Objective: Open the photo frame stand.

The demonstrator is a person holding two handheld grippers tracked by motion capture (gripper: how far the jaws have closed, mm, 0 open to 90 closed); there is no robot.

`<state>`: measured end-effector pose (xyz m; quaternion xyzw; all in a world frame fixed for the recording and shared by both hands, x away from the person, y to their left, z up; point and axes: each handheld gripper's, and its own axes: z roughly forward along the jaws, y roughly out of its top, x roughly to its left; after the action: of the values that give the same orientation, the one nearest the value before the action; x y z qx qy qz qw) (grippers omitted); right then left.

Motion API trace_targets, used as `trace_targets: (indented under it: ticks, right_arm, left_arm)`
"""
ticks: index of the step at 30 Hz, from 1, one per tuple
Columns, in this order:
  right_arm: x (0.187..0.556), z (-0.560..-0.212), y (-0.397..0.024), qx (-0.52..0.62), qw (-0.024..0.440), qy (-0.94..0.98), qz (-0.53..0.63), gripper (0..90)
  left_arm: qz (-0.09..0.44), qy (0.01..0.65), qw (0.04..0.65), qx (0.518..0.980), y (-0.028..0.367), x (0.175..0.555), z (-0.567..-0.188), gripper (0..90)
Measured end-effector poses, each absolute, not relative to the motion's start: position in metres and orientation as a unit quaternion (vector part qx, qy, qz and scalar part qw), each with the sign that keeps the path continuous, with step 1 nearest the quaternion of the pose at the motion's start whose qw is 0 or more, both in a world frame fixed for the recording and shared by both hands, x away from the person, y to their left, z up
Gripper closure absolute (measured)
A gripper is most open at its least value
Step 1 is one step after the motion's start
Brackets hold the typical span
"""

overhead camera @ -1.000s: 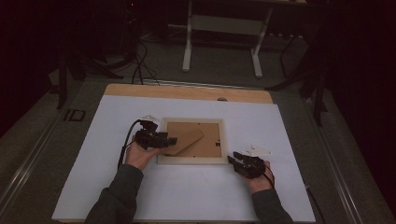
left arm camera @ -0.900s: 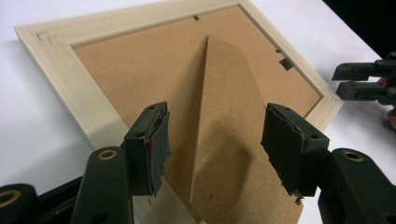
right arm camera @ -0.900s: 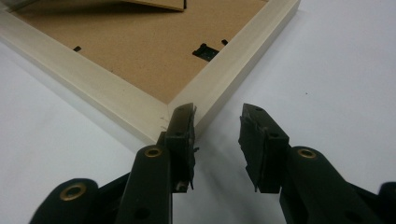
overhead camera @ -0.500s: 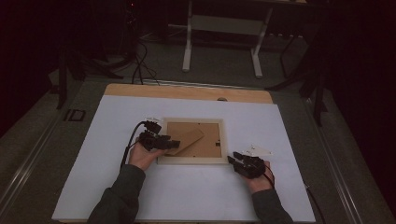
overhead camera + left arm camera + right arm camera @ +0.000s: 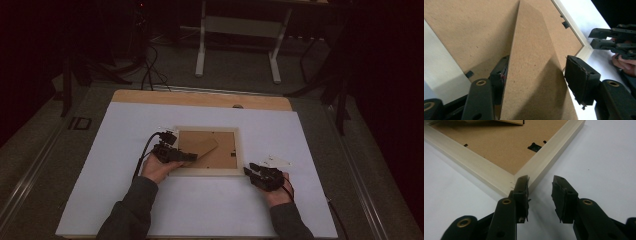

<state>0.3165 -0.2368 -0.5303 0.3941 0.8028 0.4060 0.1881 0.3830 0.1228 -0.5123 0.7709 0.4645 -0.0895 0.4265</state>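
Your left gripper (image 5: pixel 187 156) straddles the raised easel stand (image 5: pixel 534 70) on the frame (image 5: pixel 207 171) back, jaws not pressing. Right gripper (image 5: pixel 540 195) open at the frame's near corner. Backing not yet removed.

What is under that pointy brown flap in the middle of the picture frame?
Under the flap lies the frame's brown backing board. The left gripper has one jaw beneath it. The flap covers the rest.

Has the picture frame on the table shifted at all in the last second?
No. In the high view the picture frame lies at the same spot on the white table, equally far from its wooden back edge.
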Motion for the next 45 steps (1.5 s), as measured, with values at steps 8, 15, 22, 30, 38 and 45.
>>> trace_targets:
  ticks: [8, 15, 22, 30, 38, 45]
  right_arm:
    - [0.317, -0.53, -0.237, 0.395, 0.188, 0.803, 0.405, 65.4]
    - [0.317, -0.53, -0.236, 0.395, 0.19, 0.803, 0.404, 65.4]
    - [0.321, -0.524, -0.234, 0.395, 0.187, 0.797, 0.416, 62.4]
    - [0.337, -0.526, -0.232, 0.415, 0.159, 0.79, 0.423, 60.1]
    - [0.356, -0.529, -0.223, 0.43, 0.144, 0.783, 0.426, 58.5]
    - [0.366, -0.527, -0.213, 0.425, 0.144, 0.791, 0.416, 57.1]
  left_arm:
    - [-0.089, 0.457, 0.425, 0.776, 0.123, 0.383, -0.511, 45.1]
    - [-0.072, 0.449, 0.418, 0.786, 0.12, 0.381, -0.509, 45.3]
    - [-0.06, 0.442, 0.412, 0.795, 0.117, 0.378, -0.506, 45.4]
    - [-0.048, 0.431, 0.415, 0.799, 0.116, 0.374, -0.501, 45.5]
    - [-0.035, 0.423, 0.419, 0.803, 0.115, 0.371, -0.497, 45.5]
    - [-0.02, 0.412, 0.426, 0.805, 0.114, 0.366, -0.492, 45.6]
